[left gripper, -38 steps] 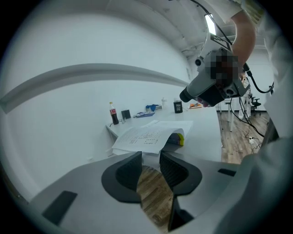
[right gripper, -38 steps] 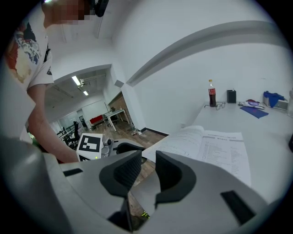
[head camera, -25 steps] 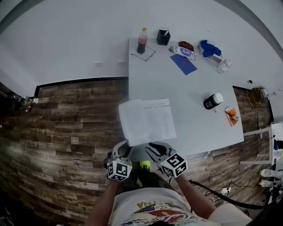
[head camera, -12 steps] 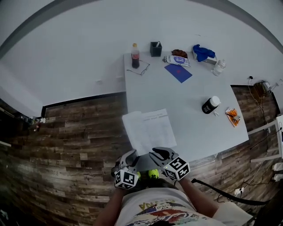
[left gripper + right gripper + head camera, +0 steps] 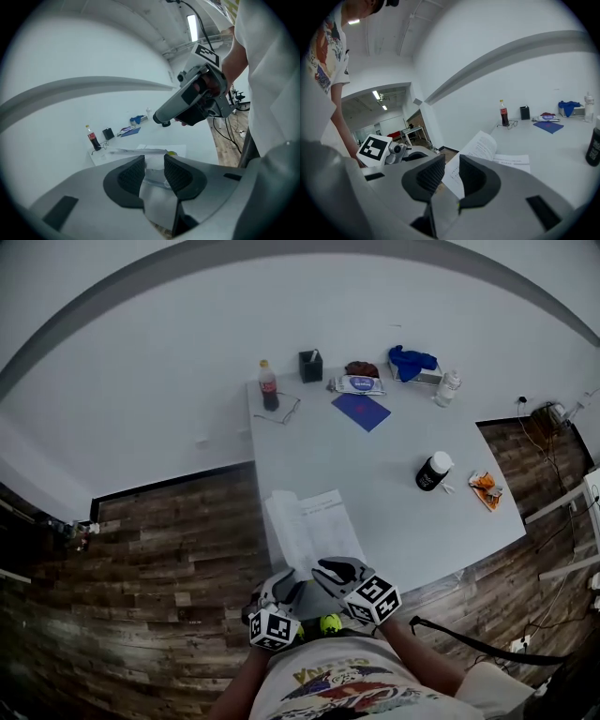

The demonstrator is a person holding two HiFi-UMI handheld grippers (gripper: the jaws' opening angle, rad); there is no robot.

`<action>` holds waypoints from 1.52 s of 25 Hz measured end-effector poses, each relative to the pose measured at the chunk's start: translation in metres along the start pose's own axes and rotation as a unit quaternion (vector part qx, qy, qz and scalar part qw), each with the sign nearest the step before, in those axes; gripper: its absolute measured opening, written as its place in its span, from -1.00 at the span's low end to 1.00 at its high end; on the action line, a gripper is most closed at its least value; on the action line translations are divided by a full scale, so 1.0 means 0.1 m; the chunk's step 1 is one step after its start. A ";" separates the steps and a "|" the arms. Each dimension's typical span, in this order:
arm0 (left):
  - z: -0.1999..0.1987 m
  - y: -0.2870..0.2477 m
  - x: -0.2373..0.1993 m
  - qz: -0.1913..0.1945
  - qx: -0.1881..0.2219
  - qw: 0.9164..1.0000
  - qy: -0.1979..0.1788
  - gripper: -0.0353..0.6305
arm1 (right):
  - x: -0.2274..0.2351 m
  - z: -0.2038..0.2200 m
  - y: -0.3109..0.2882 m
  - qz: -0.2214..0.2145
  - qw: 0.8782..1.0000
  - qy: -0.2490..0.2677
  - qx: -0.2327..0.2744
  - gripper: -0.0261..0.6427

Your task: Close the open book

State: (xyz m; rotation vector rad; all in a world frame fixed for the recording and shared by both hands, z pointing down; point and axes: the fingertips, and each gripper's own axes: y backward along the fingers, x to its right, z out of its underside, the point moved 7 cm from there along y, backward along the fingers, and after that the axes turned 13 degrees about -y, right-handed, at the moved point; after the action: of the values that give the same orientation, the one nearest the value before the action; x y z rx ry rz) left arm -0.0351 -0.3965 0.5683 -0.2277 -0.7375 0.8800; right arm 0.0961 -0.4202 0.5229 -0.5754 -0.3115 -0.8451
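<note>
Standing at the near end of a long white rectangular table (image 5: pixel 394 442), we see dark wood-plank flooring (image 5: pixel 141 559) off its left side and a plain white wall (image 5: pixel 169 362) behind its far end. Our left gripper (image 5: pixel 153 160) sits at the table's near-left corner. Its jaws are clamped on the raised left leaf of the open white printed book (image 5: pixel 328 521), which lies at that corner. Our right gripper (image 5: pixel 451 161) hovers over the table's near edge, jaws slightly parted and empty, with the printed page showing beyond them. Along the table's far end stand a red-labelled cola bottle (image 5: pixel 268 385), a black square pen cup (image 5: pixel 310 366), a flat blue folder (image 5: pixel 361 411) and a crumpled blue cloth (image 5: pixel 410 362). A black white-lidded jar (image 5: pixel 432 471) stands toward the table's right edge. Right of the table, a black cable (image 5: pixel 487 645) crosses the floor.
</note>
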 end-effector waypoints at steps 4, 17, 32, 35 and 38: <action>-0.08 -0.11 0.01 0.009 0.004 1.000 -0.004 -0.51 | 0.06 -0.09 0.01 -0.008 1.000 0.006 0.005 -0.65; -0.38 -0.63 0.10 0.059 0.020 0.998 -0.023 -0.51 | 0.39 -0.17 0.28 0.004 1.000 0.000 0.018 -0.65; -0.61 -0.78 0.22 0.078 -0.003 0.995 -0.061 -0.49 | 0.58 -0.15 0.50 0.006 0.999 -0.015 0.039 -0.65; -0.72 -0.76 0.29 0.085 -0.016 0.991 -0.105 -0.43 | 0.56 -0.15 0.52 0.004 0.999 -0.016 0.044 -0.65; -0.82 -0.78 0.33 0.089 -0.005 0.991 -0.098 -0.36 | 0.56 -0.14 0.54 0.003 0.999 -0.016 0.048 -0.65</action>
State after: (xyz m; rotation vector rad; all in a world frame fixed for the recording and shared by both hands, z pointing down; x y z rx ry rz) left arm 0.0816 -0.4109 0.5607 -0.2201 -0.9136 1.0798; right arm 0.1739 -0.4345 0.5195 -0.5007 -0.3781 -0.8113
